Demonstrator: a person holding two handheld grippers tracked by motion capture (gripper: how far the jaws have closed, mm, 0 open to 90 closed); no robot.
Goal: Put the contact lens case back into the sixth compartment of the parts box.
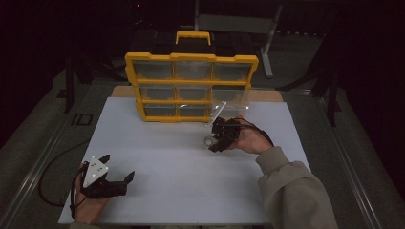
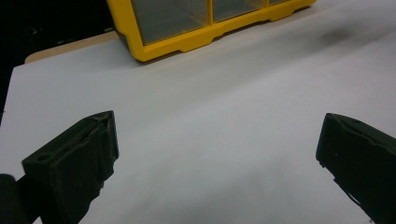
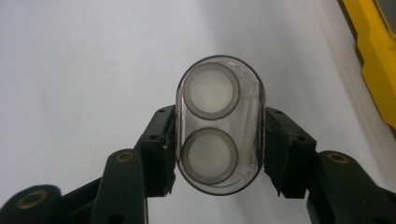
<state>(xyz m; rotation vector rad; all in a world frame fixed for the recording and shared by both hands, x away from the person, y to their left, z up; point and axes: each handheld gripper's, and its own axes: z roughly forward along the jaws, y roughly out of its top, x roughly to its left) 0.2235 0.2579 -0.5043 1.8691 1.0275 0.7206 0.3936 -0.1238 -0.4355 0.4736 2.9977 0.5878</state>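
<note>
My right gripper is shut on a clear oval plastic case that holds two round grey-rimmed discs, one above the other. The pads press on its two long sides. In the high view the right gripper hovers above the white board with the case at its tip, just in front of the organizer's lower right corner. My left gripper rests at the board's near left corner. Its jaws stand wide apart, and the left gripper has only bare board between them.
A yellow organizer with clear drawers and a yellow handle stands at the far side of the white board. Its lower right drawer sticks out, clear and tilted. A black cable trails off the left edge.
</note>
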